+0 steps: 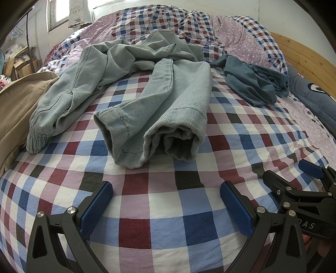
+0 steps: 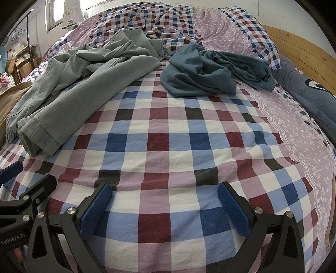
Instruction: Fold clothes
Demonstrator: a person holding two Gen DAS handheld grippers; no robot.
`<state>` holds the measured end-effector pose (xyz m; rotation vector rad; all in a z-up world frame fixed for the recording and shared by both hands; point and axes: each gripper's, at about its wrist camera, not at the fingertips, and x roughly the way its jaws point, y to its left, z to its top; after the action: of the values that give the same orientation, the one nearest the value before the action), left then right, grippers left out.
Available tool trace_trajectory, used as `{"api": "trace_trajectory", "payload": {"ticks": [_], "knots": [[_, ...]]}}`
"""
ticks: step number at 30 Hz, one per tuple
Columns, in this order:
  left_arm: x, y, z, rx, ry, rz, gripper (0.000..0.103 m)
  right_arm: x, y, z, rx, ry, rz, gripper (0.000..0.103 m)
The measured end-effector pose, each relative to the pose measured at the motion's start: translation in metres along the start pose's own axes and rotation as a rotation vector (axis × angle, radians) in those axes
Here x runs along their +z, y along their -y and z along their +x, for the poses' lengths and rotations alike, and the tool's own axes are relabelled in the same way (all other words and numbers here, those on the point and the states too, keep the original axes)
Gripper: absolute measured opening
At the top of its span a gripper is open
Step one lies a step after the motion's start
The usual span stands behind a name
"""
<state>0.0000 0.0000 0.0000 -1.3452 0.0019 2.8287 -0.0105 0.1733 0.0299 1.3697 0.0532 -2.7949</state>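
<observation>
While both grippers gape empty, two garments [image 1: 134,88] [image 2: 205,69] lie on one bed [image 2: 168,147].

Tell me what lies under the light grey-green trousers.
The grey-green trousers lie crumpled on the checked bedsheet, their far end resting on the rumpled checked quilt. Whether anything else sits beneath them is covered by the cloth.
</observation>
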Motion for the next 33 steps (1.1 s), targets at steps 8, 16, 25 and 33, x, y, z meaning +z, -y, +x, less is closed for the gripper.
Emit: {"api": "trace_trajectory", "payload": {"ticks": [8,16,25,33], "knots": [[-0.0006,-0.0006,0.0003,0.0,0.0,0.0,0.103,0.0002,0.0004,-0.0002,-0.004,0.001,-0.002,0.103],[0.0007,0.0007,0.0016,0.0,0.001,0.001,0.103,-0.0002,-0.0001,0.0001,-0.001,-0.002,0.005,0.103],[-0.0023,0.0028,-0.0012,0.023,0.006,0.02,0.103,0.0005,0.0004,0.0003,0.003,-0.006,0.01,0.103],[-0.0025,0.0015,-0.0018,0.019,0.001,0.021,0.103,0.0027,0.0035,0.005,0.029,-0.02,0.022,0.103]]}}
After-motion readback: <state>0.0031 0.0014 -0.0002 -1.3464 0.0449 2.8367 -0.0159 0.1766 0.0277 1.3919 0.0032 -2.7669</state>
